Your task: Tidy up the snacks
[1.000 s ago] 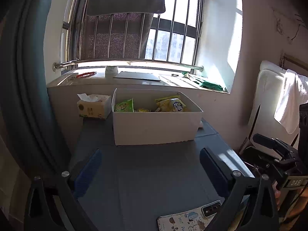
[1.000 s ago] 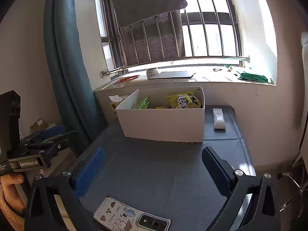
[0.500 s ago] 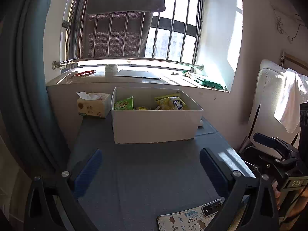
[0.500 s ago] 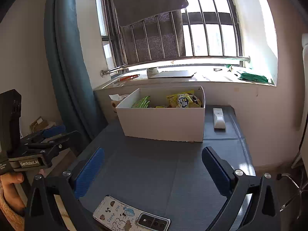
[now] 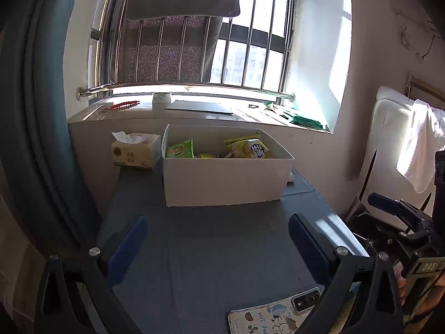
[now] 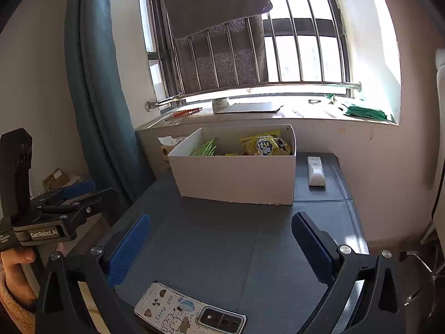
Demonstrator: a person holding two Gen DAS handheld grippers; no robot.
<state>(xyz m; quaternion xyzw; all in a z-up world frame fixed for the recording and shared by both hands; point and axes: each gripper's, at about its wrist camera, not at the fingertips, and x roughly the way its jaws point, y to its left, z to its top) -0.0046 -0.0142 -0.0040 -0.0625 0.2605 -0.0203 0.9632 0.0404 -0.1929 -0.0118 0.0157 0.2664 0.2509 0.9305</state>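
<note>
Left gripper (image 5: 217, 246) wide apart, empty, hovering low over grey table (image 5: 211, 253); right gripper (image 6: 221, 246) same, wide and empty. Both well back from white box (image 5: 225, 179) at table's far end. Phone (image 6: 192, 313) in cartoon case lies at near edge, right under the grippers. Risk: dropping or sweeping forward could knock it off. Remote (image 6: 315, 171) beside the box could get bumped too. Box holds green snack bag (image 5: 180, 149), yellow snack bag (image 5: 249, 148), smaller packets between. No loose snacks visible on table.
</note>
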